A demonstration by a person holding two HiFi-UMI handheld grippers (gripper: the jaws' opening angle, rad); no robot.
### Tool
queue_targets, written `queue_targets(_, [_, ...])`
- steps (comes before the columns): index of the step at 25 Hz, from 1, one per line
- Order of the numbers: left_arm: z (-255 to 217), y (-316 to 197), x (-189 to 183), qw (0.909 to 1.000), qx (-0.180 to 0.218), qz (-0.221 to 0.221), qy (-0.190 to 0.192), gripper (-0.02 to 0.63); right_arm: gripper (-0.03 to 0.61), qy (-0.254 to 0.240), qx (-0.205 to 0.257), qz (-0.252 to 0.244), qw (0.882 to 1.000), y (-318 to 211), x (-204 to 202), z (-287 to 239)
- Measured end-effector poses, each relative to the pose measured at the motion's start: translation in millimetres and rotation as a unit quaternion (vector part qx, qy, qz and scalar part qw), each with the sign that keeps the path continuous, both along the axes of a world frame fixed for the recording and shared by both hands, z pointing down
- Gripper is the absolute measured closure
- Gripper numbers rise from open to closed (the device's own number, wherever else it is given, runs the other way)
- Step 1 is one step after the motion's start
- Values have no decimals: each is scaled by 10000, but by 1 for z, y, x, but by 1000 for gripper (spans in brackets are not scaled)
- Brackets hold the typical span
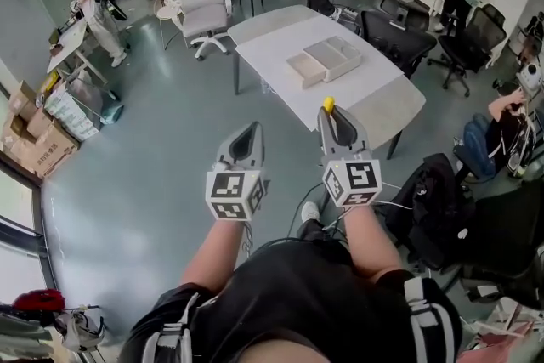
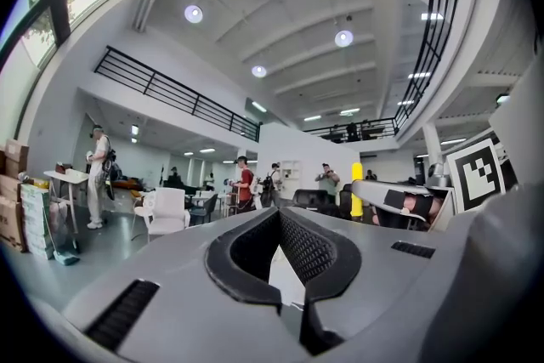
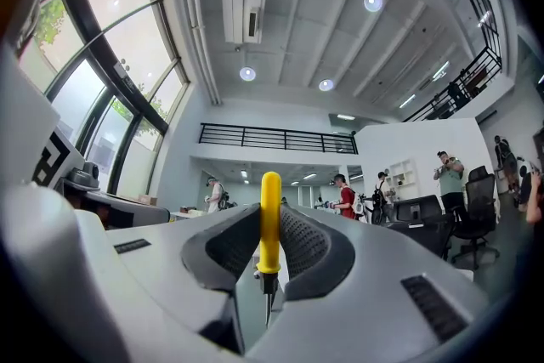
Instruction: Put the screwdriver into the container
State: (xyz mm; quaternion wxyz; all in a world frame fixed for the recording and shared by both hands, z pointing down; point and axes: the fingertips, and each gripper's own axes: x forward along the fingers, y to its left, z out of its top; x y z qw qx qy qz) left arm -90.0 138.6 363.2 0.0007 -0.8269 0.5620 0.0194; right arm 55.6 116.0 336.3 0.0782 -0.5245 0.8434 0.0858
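Note:
My right gripper is shut on a screwdriver with a yellow handle; the handle tip sticks out past the jaws, and the metal shaft points back toward the gripper body. My left gripper is shut with nothing between its jaws. Both are held up in front of my body, short of the white table. A shallow white divided container sits on that table, beyond the right gripper. From the left gripper view the screwdriver handle shows at the right.
White office chair stands left of the table, black chairs on its far and right sides. A black bag lies by my right. Cardboard boxes line the left wall. Several people stand in the background.

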Motion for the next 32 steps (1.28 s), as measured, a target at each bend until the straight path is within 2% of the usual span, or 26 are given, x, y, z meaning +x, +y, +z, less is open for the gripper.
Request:
queue_targets(13, [8,-184,53,9993,-352,97,-27,607,512,54,-405,71,9991,-184,58,11])
queue_targets(18, [23,-248,77,9979,-644,88,-37,607,512,90,-683,34,9976,-250,81,26])
queue_targets(24, [31,-309,101,9967,-808,8,-108,607,512,93,-946,-141,9954,-316,99,42])
queue_targets(32, [36,-358,105,9940,-1044,-225,-254,607,512,75,-1104,-469,9928,-376,98,46])
